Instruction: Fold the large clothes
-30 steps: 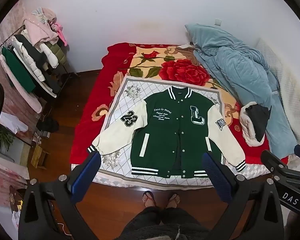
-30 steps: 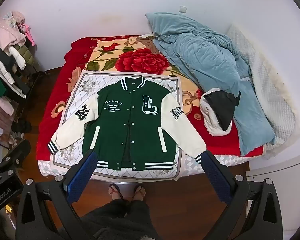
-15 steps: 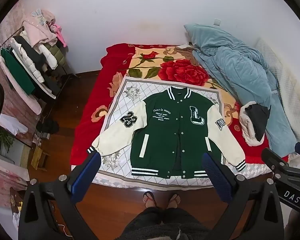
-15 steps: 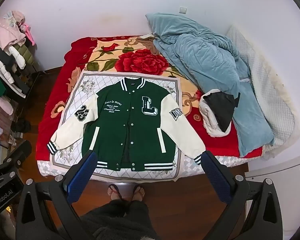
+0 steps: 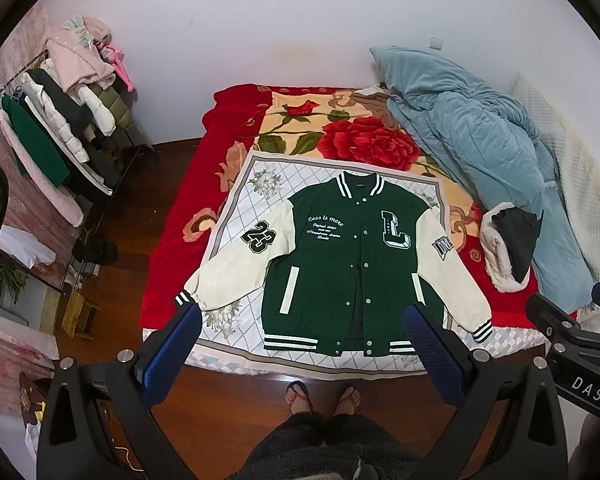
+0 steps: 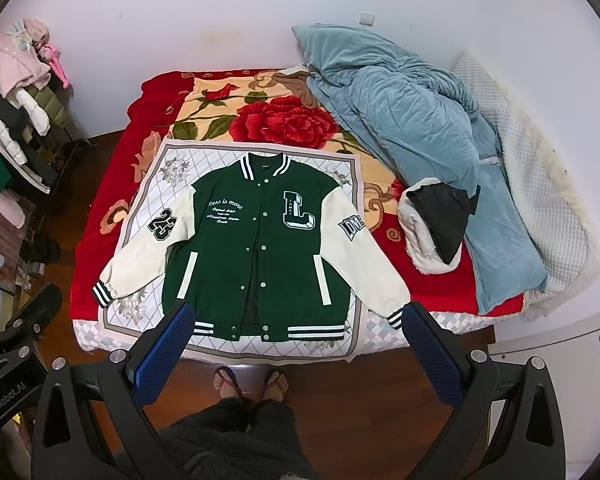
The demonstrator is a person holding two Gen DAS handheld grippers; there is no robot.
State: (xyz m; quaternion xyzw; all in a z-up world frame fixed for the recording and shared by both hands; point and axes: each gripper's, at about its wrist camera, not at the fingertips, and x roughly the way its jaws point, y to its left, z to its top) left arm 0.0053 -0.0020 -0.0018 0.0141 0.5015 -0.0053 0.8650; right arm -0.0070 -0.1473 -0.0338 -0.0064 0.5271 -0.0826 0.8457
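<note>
A green varsity jacket (image 5: 340, 264) with cream sleeves lies flat, front up, on a white patterned cloth (image 5: 240, 200) at the near end of the bed; it also shows in the right wrist view (image 6: 256, 236). Both sleeves spread outward and down. My left gripper (image 5: 300, 332) is open and empty, held high above the bed's near edge. My right gripper (image 6: 296, 328) is open and empty at a similar height. Each gripper's body shows at the edge of the other's view.
A crumpled blue duvet (image 5: 480, 140) and a white and black garment (image 5: 508, 248) lie on the bed's right side. A clothes rack (image 5: 60, 132) stands at the left. The person's feet (image 5: 320, 396) stand on the wooden floor before the bed.
Both grippers have drifted very slightly; the jacket has not moved.
</note>
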